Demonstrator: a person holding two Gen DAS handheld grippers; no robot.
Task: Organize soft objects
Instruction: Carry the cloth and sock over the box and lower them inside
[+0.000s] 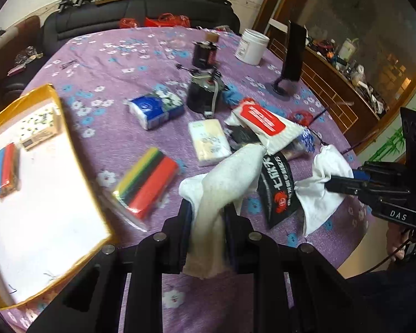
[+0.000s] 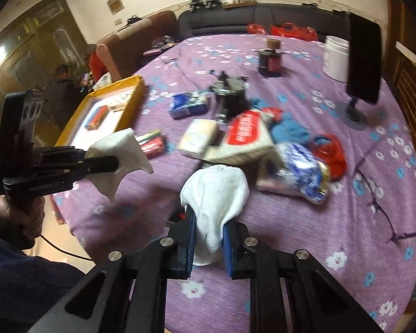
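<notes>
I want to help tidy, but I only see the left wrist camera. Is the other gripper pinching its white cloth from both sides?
Observer: Yes. The right gripper is shut on a white terry cloth, with blue pads on both sides.
Child: Who holds my gripper?
Observer: A hand in a dark blue sleeve grips the handle of the left gripper, which pinches a second white cloth.
Child: Anyone else there?
Observer: A person sits far back in the room.
</notes>
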